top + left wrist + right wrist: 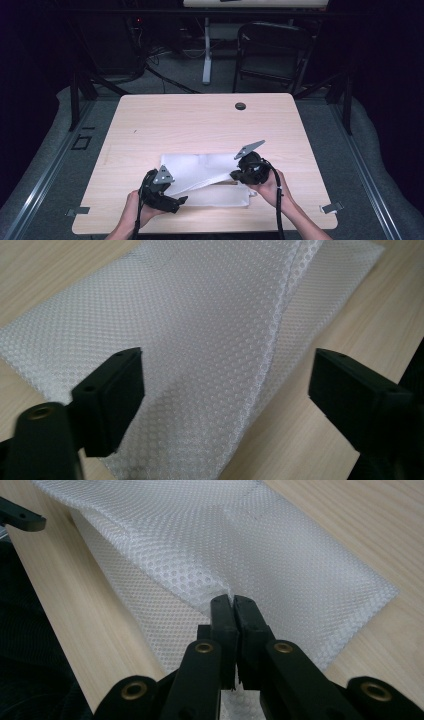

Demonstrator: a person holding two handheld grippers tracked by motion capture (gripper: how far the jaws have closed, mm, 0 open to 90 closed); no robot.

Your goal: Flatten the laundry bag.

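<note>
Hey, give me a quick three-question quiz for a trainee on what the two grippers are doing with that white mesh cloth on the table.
1. True or false: the right gripper is shut on the white mesh cloth.
2. The left gripper is: A) open, B) clamped on the cloth.
3. What does the cloth lie on?

Key: 1 true. 2 A. 3 the wooden table.
</note>
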